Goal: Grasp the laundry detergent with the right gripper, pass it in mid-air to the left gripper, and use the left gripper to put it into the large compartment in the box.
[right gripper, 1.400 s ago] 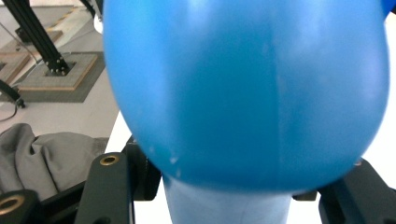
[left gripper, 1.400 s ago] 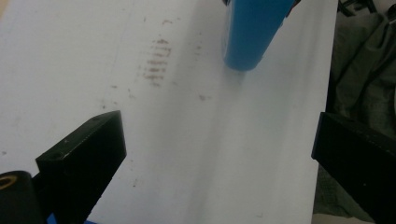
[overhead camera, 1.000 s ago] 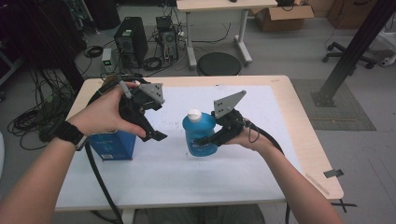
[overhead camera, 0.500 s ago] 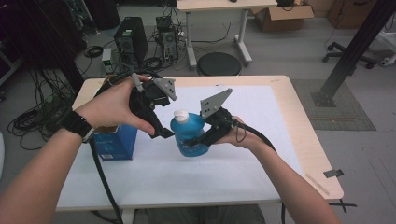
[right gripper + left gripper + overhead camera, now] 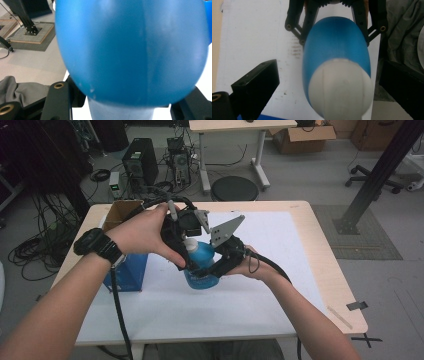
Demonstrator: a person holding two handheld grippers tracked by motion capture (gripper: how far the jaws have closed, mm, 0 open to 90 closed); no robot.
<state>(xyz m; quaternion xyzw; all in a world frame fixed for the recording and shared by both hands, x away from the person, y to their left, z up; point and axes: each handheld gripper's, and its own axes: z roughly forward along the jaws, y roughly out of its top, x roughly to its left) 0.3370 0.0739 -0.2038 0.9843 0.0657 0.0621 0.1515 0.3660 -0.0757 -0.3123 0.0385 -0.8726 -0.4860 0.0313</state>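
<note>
High view: we see blue bottle (image 5: pixel 202 265) upright at mid-table on white sheet (image 5: pixel 280 245), right gripper (image 5: pixel 212 269) clamped round its body, left gripper (image 5: pixel 186 251) over white cap (image 5: pixel 189 243). Blue box (image 5: pixel 125 270) just left of bottle.

Left gripper view: jaws wide, either side of cap (image 5: pixel 340 88), not touching.

Right gripper view: jaws hold bottle body (image 5: pixel 132 50).

We judge step as uncapping: right steadies, left lines up. Next: left must close squarely on cap, then twist while right resists.
</note>
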